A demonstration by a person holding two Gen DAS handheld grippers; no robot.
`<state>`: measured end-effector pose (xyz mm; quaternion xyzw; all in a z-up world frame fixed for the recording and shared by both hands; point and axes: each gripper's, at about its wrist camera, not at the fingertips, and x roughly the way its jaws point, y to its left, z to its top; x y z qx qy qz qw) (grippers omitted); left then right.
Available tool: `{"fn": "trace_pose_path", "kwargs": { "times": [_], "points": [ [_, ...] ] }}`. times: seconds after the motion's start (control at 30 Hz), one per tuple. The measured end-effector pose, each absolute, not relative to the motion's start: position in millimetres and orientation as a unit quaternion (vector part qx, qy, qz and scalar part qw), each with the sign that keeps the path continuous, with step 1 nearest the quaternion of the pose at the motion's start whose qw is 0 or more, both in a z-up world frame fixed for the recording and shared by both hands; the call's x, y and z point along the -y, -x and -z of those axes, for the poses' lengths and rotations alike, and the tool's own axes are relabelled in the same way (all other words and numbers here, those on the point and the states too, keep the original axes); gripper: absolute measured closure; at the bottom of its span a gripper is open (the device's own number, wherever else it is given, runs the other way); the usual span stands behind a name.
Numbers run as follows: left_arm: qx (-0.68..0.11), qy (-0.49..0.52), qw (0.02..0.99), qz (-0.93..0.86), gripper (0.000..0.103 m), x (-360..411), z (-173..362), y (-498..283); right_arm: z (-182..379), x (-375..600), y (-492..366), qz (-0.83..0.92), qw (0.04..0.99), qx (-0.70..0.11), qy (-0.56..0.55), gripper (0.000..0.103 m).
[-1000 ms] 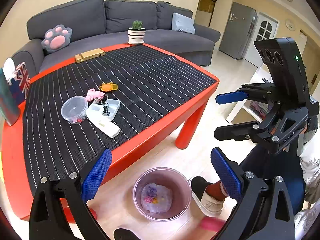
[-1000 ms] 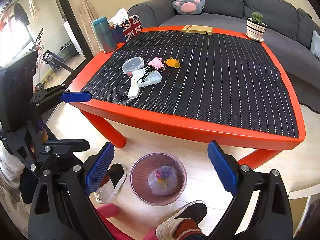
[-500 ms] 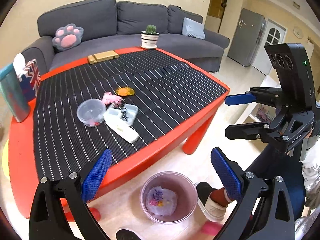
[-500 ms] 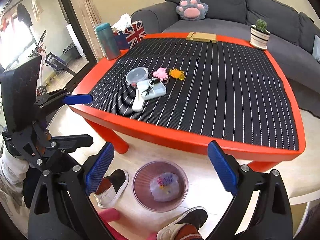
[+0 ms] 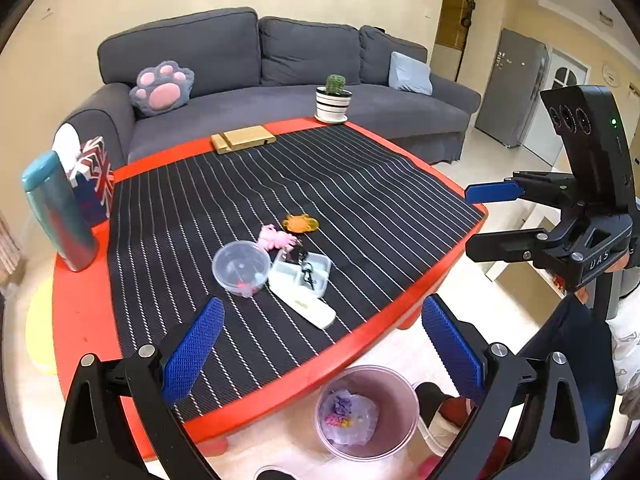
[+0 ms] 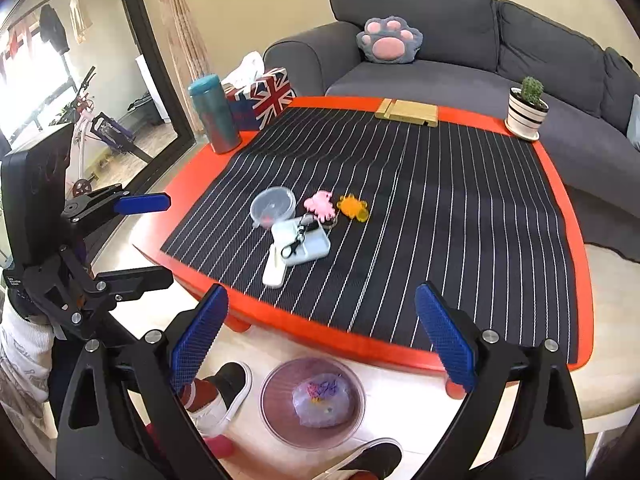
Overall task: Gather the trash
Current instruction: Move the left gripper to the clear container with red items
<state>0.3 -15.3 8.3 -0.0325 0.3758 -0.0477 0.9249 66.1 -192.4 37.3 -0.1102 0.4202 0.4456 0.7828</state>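
Note:
A clear pink trash bin (image 5: 366, 412) stands on the floor below the red table's near edge, with crumpled wrappers inside; it also shows in the right wrist view (image 6: 313, 402). On the striped mat lie a clear round tub (image 5: 241, 268), a white tray (image 5: 301, 276) with a black key clip, a white flat case (image 5: 310, 308), a pink toy (image 5: 275, 238) and an orange toy (image 5: 301, 223). My left gripper (image 5: 320, 350) is open and empty above the table edge. My right gripper (image 6: 320, 334) is open and empty, also over the near edge.
A red table (image 5: 88, 312) bears a teal flask (image 5: 60, 212), a Union Jack tissue box (image 5: 94, 176), a wooden block (image 5: 243, 139) and a potted cactus (image 5: 333, 99). A grey sofa (image 5: 280, 60) stands behind. The person's shoes (image 6: 218, 396) are beside the bin.
Both grippers have risen and drawn back, so the table objects sit lower and nearer in view. The jaws stay open and empty. Nothing on the table has moved.

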Motion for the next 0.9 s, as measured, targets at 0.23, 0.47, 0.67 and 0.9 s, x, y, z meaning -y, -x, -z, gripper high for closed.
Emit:
{"fn": "trace_pose_path", "kwargs": {
  "times": [0.23, 0.47, 0.67, 0.9],
  "points": [
    [-0.385, 0.024, 0.922, 0.030, 0.008, -4.4, -17.4, -24.5, -43.4, 173.9, -91.3, -0.432, 0.790, -0.416, 0.124, 0.010],
    [-0.416, 0.034, 0.908, 0.010, 0.008, -26.5, -9.2, -64.5, -24.9, 168.6, -119.8, -0.407, 0.796, -0.431, 0.120, 0.010],
    [-0.445, 0.057, 0.894, 0.006, 0.008, -36.8, 15.0, -93.0, -11.5, 173.1, -127.9, -0.398, 0.794, -0.445, 0.116, 0.010],
    [-0.491, 0.079, 0.868, -0.018, 0.008, -42.9, 43.0, -120.6, -1.9, 178.0, -130.7, -0.393, 0.792, -0.453, 0.116, 0.010]
  ]
}}
